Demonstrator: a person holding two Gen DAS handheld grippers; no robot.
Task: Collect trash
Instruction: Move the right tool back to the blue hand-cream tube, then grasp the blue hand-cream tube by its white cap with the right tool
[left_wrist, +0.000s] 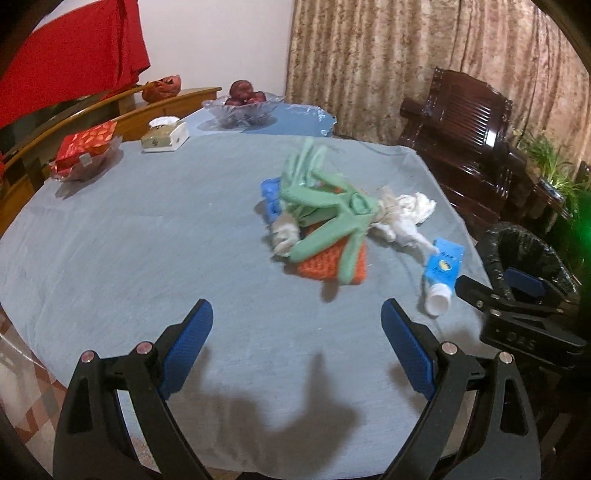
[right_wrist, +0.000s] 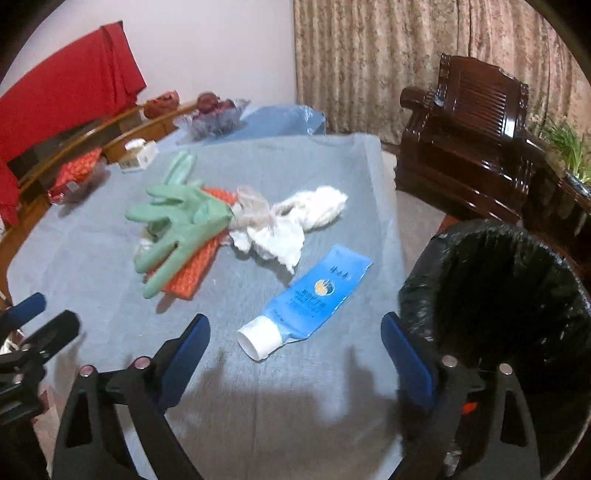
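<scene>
A trash pile lies on the blue-grey tablecloth (left_wrist: 147, 240): green rubber gloves (left_wrist: 325, 206) (right_wrist: 181, 221) over an orange knitted cloth (left_wrist: 332, 264) (right_wrist: 195, 273), crumpled white tissue (left_wrist: 406, 212) (right_wrist: 291, 229), and a small blue item (left_wrist: 271, 197). A blue squeeze tube (right_wrist: 314, 295) (left_wrist: 441, 271) with a white cap lies nearest the right gripper. My left gripper (left_wrist: 297, 314) is open and empty, short of the pile. My right gripper (right_wrist: 295, 325) is open and empty, with the tube's cap between its fingers' line. A bin with a black liner (right_wrist: 509, 295) (left_wrist: 528, 258) stands at the table's right.
At the table's far side stand a glass fruit bowl (left_wrist: 243, 105), a tissue box (left_wrist: 164, 138) and a dish with a red packet (left_wrist: 85, 151). A dark wooden armchair (left_wrist: 469, 136) and plants (left_wrist: 546, 158) stand at the right. The right gripper (left_wrist: 517, 299) shows in the left wrist view.
</scene>
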